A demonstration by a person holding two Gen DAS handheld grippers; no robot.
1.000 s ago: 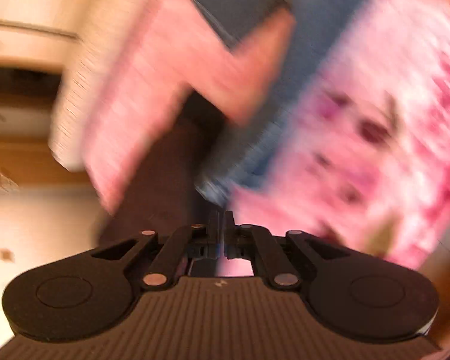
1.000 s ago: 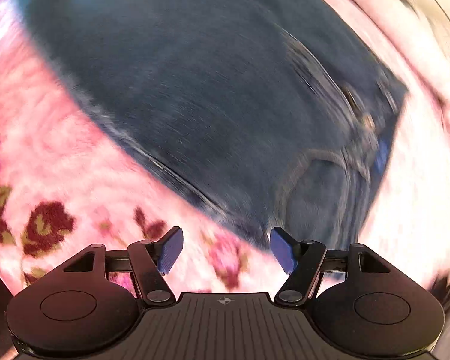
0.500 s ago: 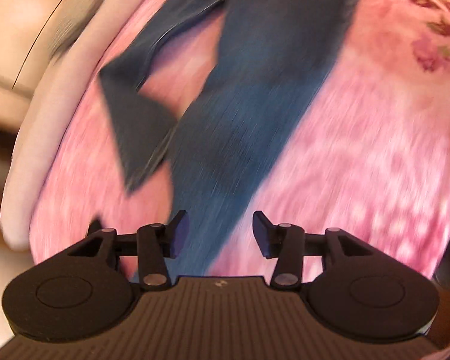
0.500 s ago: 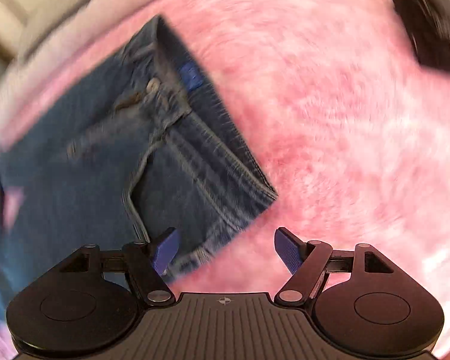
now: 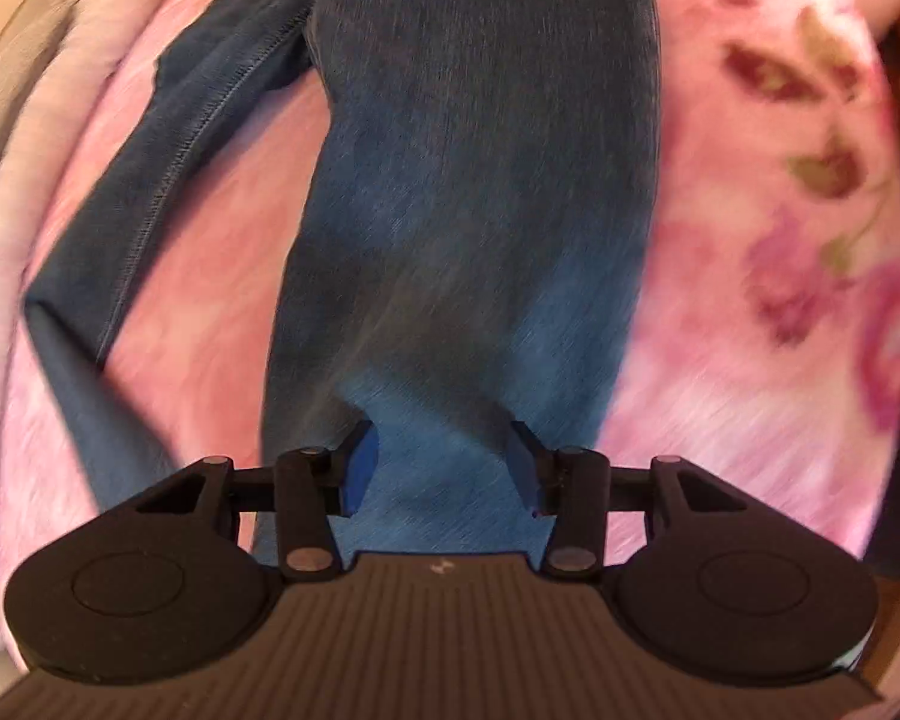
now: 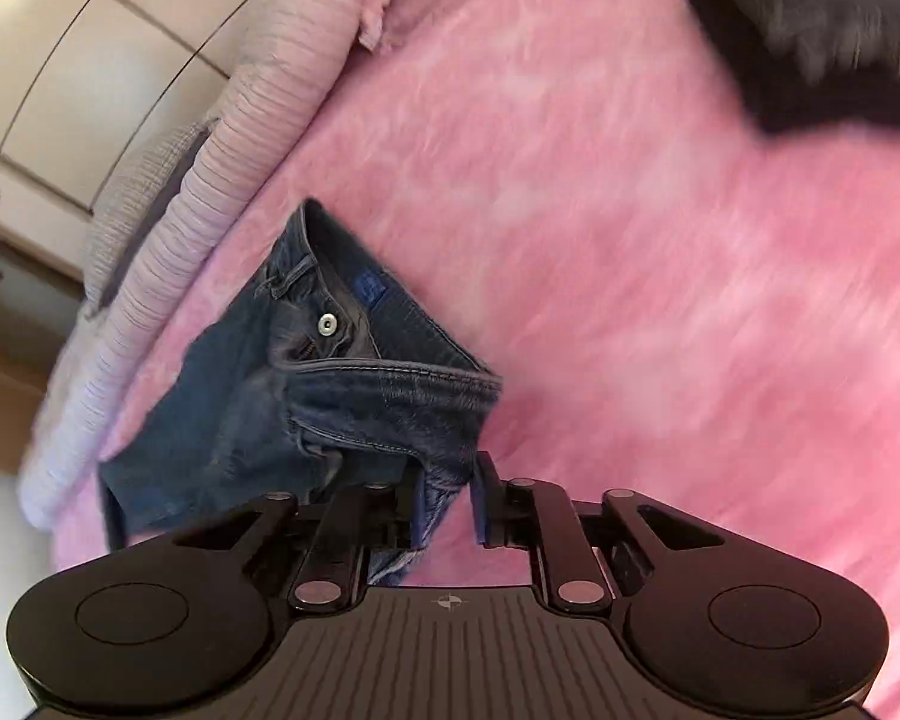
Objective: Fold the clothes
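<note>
A pair of blue jeans point(image 5: 480, 180) lies flat on a pink fluffy blanket point(image 5: 750, 420). My left gripper point(image 5: 443, 471) is open and points down over the lower part of one leg, with denim showing between its blue pads. The other leg point(image 5: 150, 180) angles away to the left. In the right wrist view the jeans' waistband point(image 6: 390, 372), with its metal button point(image 6: 327, 324), bunches up. My right gripper point(image 6: 448, 501) is closing, and a corner of that waistband sits between its jaws.
The pink blanket point(image 6: 630, 240) covers the bed. A lilac ribbed bed edge point(image 6: 210, 192) runs along the left, with pale cupboard doors point(image 6: 60, 60) behind it. A dark garment point(image 6: 840, 30) lies at the upper right. The blanket's flower pattern point(image 5: 810, 180) lies right of the jeans.
The left gripper went from shut to open and swung down over a jeans leg. The right gripper swept across the jeans to the waistband corner, and its jaws came together on it.
</note>
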